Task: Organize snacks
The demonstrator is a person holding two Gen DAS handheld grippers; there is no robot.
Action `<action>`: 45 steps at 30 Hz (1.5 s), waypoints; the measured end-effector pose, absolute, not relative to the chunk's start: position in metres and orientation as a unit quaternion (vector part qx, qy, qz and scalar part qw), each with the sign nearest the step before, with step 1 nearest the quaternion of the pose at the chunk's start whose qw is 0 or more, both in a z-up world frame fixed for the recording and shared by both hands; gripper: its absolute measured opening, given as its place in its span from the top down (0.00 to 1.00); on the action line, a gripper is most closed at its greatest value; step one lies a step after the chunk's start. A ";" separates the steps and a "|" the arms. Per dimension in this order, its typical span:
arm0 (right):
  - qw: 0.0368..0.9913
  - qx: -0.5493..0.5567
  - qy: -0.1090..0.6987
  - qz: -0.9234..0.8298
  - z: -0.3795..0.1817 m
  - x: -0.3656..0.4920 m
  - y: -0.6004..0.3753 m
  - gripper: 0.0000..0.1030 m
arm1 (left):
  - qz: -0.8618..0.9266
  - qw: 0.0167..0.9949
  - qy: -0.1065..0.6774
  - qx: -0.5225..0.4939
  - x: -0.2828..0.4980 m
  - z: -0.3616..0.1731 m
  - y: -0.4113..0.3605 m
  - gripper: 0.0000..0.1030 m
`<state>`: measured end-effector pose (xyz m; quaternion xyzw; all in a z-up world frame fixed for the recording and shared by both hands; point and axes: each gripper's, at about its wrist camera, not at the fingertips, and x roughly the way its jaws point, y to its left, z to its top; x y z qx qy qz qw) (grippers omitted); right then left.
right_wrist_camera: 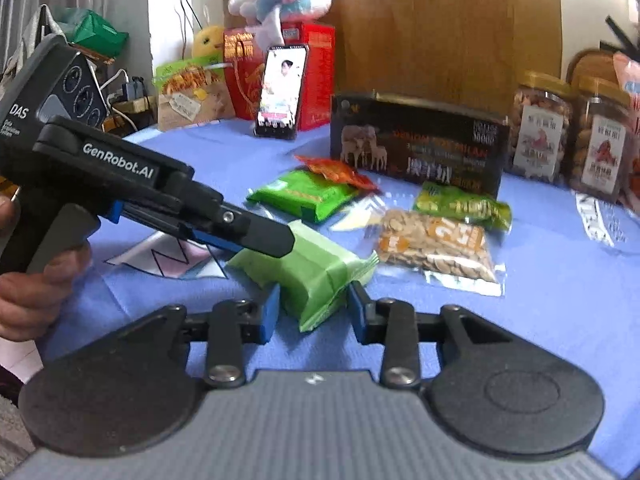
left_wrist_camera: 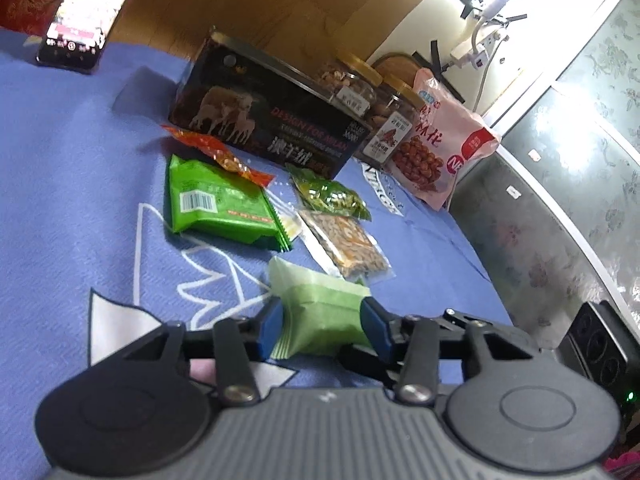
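A pale green snack pack [left_wrist_camera: 320,316] [right_wrist_camera: 316,276] lies on the blue tablecloth [left_wrist_camera: 72,184]. My left gripper [left_wrist_camera: 322,326] is shut on its one end; it also shows in the right wrist view [right_wrist_camera: 276,240]. My right gripper [right_wrist_camera: 314,310] has its jaws around the pack's other end, touching both sides. Beyond lie a bright green pack [left_wrist_camera: 224,204] [right_wrist_camera: 304,194], an orange pack [left_wrist_camera: 218,154] [right_wrist_camera: 340,172], a green bean pack [left_wrist_camera: 332,196] [right_wrist_camera: 464,206] and a clear seed pack [left_wrist_camera: 346,244] [right_wrist_camera: 436,248].
A black box [left_wrist_camera: 264,120] [right_wrist_camera: 420,148] stands behind the snacks. Two nut jars [right_wrist_camera: 568,136] and a pink bag [left_wrist_camera: 444,144] stand to its right. A phone [right_wrist_camera: 280,92] leans on a red box [right_wrist_camera: 316,76] at the back. The table edge [left_wrist_camera: 480,248] runs along the right.
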<state>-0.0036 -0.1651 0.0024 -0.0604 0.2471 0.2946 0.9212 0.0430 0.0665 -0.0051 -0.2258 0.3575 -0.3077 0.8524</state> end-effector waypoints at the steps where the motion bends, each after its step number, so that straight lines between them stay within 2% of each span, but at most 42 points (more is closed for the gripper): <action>1: 0.923 -0.060 0.238 0.297 0.004 -0.005 -0.165 0.63 | -0.307 0.855 0.352 -0.227 0.040 -0.002 0.069 0.59; 6: 0.925 -0.056 0.207 0.314 0.010 -0.003 -0.159 0.63 | -0.301 0.864 0.319 -0.246 0.030 0.007 0.086 0.59; 14: 0.907 -0.054 0.268 0.319 0.001 0.016 -0.148 0.62 | -0.279 0.863 0.343 -0.242 0.039 -0.014 0.086 0.59; 24: 0.903 -0.072 0.276 0.322 -0.001 0.012 -0.140 0.50 | -0.289 0.861 0.342 -0.241 0.041 -0.014 0.085 0.50; 33: 0.915 -0.093 0.249 0.304 0.001 0.005 -0.140 0.61 | -0.287 0.870 0.333 -0.224 0.035 -0.012 0.081 0.51; 45: 0.922 -0.095 0.227 0.300 0.003 0.000 -0.141 0.62 | -0.294 0.870 0.324 -0.230 0.032 -0.011 0.084 0.51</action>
